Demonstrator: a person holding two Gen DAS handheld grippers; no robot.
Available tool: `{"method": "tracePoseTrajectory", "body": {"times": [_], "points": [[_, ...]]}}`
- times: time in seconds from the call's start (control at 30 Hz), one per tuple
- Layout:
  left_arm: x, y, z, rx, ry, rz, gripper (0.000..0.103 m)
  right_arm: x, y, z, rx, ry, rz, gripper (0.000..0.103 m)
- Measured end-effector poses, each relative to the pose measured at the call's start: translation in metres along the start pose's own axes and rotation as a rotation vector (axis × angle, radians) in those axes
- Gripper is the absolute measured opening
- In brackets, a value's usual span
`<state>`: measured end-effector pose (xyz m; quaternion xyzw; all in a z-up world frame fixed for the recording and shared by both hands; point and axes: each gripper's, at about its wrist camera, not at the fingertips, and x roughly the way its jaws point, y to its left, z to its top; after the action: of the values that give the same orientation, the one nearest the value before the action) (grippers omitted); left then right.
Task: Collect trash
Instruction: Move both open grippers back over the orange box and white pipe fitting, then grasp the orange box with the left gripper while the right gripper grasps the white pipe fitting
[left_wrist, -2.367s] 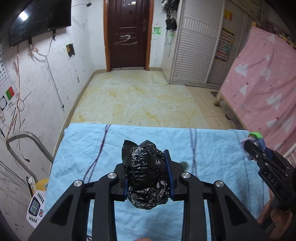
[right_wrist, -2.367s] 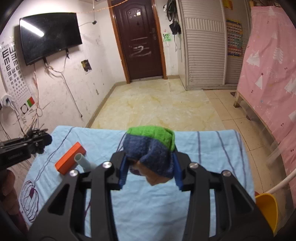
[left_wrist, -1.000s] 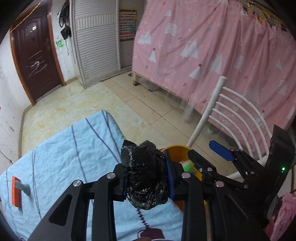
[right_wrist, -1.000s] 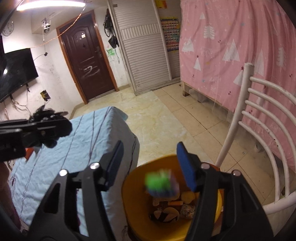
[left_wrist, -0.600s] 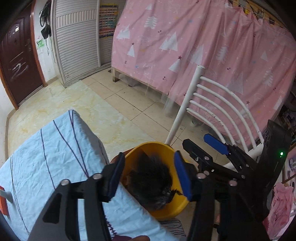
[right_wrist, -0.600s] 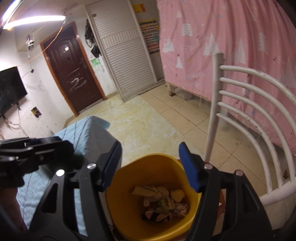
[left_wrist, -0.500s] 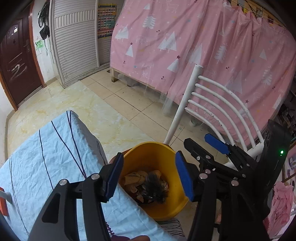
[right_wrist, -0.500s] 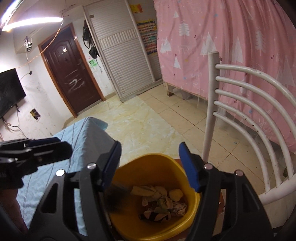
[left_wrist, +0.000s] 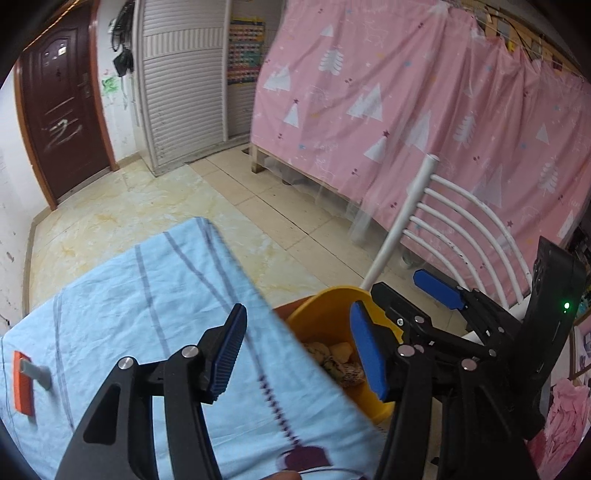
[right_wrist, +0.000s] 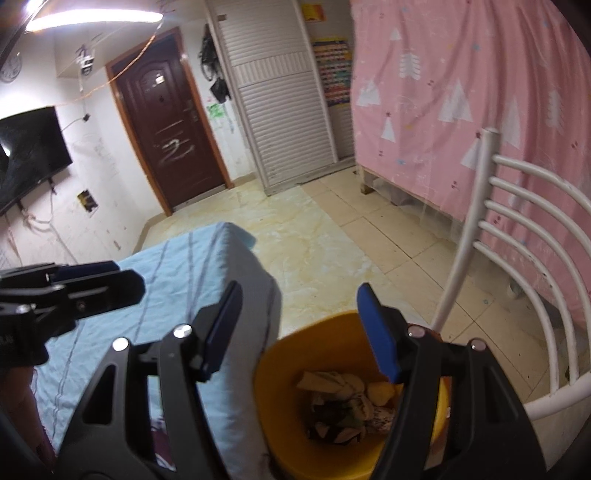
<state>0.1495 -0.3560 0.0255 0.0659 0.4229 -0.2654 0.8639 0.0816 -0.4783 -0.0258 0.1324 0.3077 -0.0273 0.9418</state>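
A yellow bin (right_wrist: 295, 354) stands on the floor beside the table's corner, with crumpled trash (right_wrist: 343, 402) in its bottom. In the left wrist view the yellow bin (left_wrist: 325, 317) shows past the tablecloth's edge. My left gripper (left_wrist: 297, 354) is open and empty, over the table's edge next to the bin. My right gripper (right_wrist: 299, 328) is open and empty above the bin's rim. The right gripper (left_wrist: 417, 295) also shows at the right of the left wrist view, and the left gripper (right_wrist: 92, 284) at the left of the right wrist view. An orange and grey object (left_wrist: 26, 380) lies on the cloth at far left.
A light blue striped cloth (left_wrist: 147, 302) covers the table. A white slatted chair (right_wrist: 517, 236) stands right behind the bin. A pink curtain (left_wrist: 424, 122) hangs at the right, a brown door (right_wrist: 170, 136) and a white shutter cupboard (right_wrist: 280, 107) at the back. Tiled floor lies between.
My left gripper let go of the black bag, which fell into the bin. It then swung back left over the table's edge. Earlier the right gripper dropped the green and blue piece in.
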Motion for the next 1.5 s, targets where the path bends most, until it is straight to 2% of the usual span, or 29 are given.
{"method": "tracePoseTrajectory", "body": {"times": [0.1, 0.2, 0.83, 1.13, 1.4, 1.5], "points": [[-0.011, 0.020, -0.003, -0.021, -0.017, 0.010, 0.050, 0.005, 0.024, 0.003, -0.037, 0.008, 0.018, 0.063], [-0.021, 0.041, -0.007, -0.042, -0.035, 0.027, 0.050, 0.010, 0.051, 0.005, -0.074, 0.013, 0.040, 0.071], [-0.090, 0.192, -0.048, -0.192, -0.102, 0.200, 0.051, 0.058, 0.194, 0.001, -0.256, 0.114, 0.188, 0.072], [-0.102, 0.262, -0.079, -0.296, -0.082, 0.259, 0.051, 0.077, 0.250, -0.007, -0.316, 0.165, 0.237, 0.072], [-0.096, 0.309, -0.102, -0.374, -0.048, 0.288, 0.051, 0.089, 0.286, -0.012, -0.356, 0.188, 0.262, 0.073], [-0.091, 0.321, -0.108, -0.385, -0.030, 0.293, 0.051, 0.093, 0.299, -0.014, -0.369, 0.195, 0.271, 0.081]]}}
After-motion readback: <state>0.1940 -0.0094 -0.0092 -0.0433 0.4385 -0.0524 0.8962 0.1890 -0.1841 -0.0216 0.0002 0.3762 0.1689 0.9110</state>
